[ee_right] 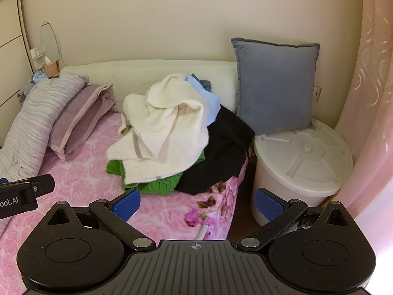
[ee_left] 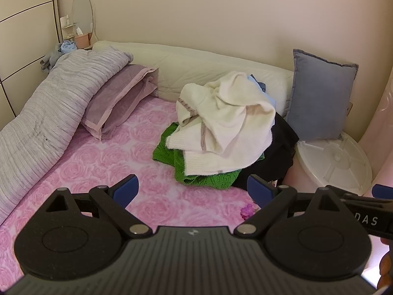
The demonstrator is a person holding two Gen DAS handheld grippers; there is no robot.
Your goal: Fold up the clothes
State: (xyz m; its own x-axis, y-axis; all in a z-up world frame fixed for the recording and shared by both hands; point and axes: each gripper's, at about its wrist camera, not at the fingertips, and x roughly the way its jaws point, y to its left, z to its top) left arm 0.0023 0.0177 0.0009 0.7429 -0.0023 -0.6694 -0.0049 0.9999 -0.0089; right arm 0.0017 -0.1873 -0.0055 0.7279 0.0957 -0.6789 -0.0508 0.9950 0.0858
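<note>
Fuzzy cream knit (ee_left: 221, 120) atop green openwork knit (ee_left: 172, 152), perhaps black fleece (ee_right: 221, 152) alongside; both grippers' fingers (ee_left: 126, 189) (ee_right: 267, 205) spread, empty.

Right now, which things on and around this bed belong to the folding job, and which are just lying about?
Job:
cream sweater
green knit
black garment
light blue garment

Lying about:
blue cushion
white bin
purple pillow
striped duvet

Bare pink rose bedsheet (ee_left: 103, 162) lies open before the clothes pile (ee_left: 221, 127); purple pillow (ee_left: 118, 98) flanks left, white lidded bin (ee_right: 302, 162) right.
</note>
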